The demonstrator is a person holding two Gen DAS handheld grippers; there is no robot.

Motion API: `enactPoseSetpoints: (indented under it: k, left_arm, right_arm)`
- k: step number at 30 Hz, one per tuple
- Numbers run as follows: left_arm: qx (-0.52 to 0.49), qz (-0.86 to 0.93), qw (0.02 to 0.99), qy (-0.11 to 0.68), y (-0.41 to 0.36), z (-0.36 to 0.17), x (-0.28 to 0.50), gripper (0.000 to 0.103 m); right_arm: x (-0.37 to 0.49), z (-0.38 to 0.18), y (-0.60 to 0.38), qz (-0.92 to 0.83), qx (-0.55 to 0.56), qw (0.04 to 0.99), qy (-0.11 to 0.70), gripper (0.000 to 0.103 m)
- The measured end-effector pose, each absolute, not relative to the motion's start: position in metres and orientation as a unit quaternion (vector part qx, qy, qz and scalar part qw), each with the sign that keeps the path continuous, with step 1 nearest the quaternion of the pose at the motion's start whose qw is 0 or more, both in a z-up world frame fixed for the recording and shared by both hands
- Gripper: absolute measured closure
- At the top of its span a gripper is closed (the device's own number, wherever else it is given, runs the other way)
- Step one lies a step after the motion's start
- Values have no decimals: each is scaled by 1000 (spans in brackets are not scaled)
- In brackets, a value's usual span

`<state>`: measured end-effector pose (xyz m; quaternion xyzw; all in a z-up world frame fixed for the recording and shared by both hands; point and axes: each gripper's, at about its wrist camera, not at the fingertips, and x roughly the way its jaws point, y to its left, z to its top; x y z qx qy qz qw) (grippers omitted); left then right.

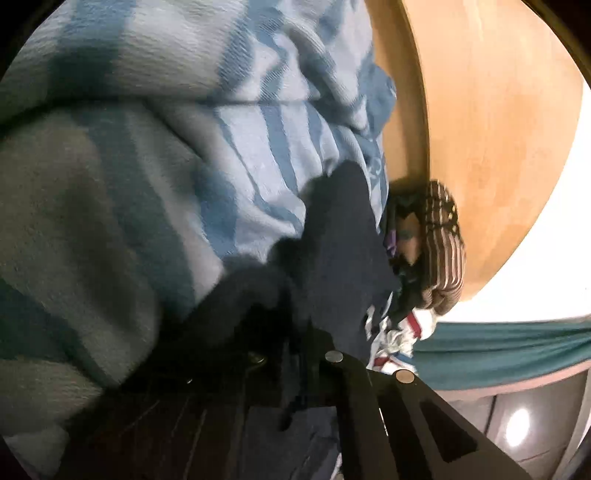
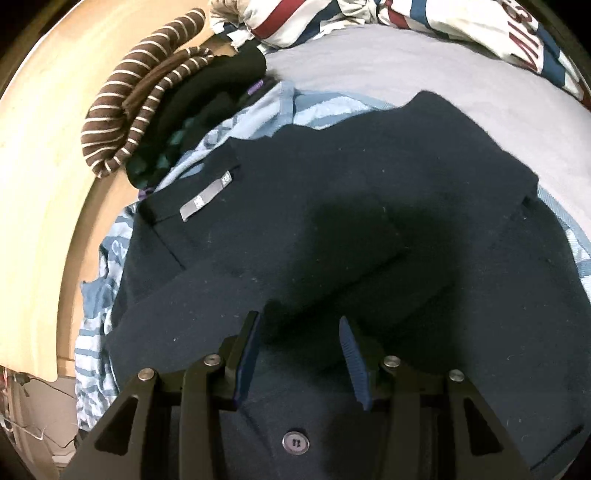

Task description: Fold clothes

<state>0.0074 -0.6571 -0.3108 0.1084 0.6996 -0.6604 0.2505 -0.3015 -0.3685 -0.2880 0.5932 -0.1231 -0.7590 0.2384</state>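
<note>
A dark navy polo shirt lies spread over a light blue striped cloth; its grey neck label and a button show. My right gripper hovers just above the shirt, open, with no fabric pinched between its blue pads. In the left wrist view a bunch of the navy shirt rises out of my left gripper, which is shut on it. The cloth hides the left fingertips. The light blue striped cloth fills the view behind.
A brown striped garment and a black garment lie heaped at the wooden edge. A white, red and blue printed garment lies at the far side. Pale grey sheet shows beyond the shirt. A teal cloth is on the right.
</note>
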Motion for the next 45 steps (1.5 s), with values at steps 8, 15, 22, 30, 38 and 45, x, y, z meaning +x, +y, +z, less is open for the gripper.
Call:
enactPoseSetpoints:
  k: [8, 15, 22, 30, 38, 45]
  left_arm:
    - [132, -667, 277, 679, -660, -300, 21, 100]
    - [158, -679, 304, 649, -657, -288, 21, 100]
    - [177, -694, 325, 618, -656, -288, 16, 100]
    - [184, -700, 343, 598, -651, -281, 14, 100]
    - [188, -701, 324, 607, -654, -286, 17, 100]
    - [190, -702, 313, 611, -654, -286, 19, 100]
  right_arm:
    - [-304, -302, -385, -747, 594, 264, -139, 82]
    - [-289, -297, -377, -752, 588, 269, -131, 99]
    - [-270, -277, -391, -760, 595, 259, -44, 50]
    - [-252, -221, -523, -740, 536, 397, 85, 50]
    - [-207, -220, -671, -648, 542, 496, 199, 50]
    - [-184, -260, -713, -597, 562, 485, 303, 50]
